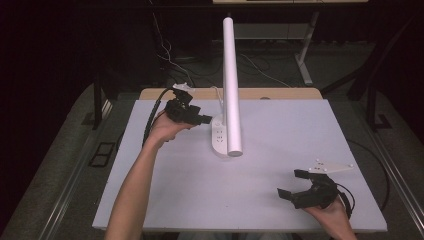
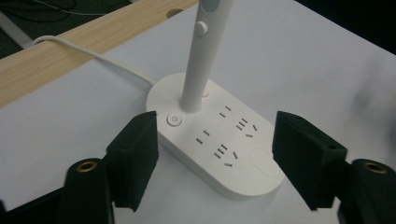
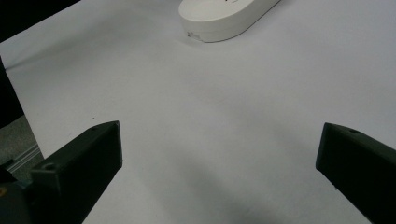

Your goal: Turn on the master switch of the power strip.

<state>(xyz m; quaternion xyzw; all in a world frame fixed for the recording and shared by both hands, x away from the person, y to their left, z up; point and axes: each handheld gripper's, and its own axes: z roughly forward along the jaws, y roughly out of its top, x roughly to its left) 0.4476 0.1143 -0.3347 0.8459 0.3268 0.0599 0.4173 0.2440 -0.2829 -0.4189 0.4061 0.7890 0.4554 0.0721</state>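
White desk [image 1: 280, 200] under dim light carries a lamp base [image 2: 219, 154] mid-desk. Left gripper [image 2: 215, 158] hovers beside it, jaws apart and empty; likely aiming for the power button [image 2: 173, 119], so close slowly and press squarely. Right gripper [image 3: 219, 172] waits well apart, jaws wide. Sockets show from the left gripper view.
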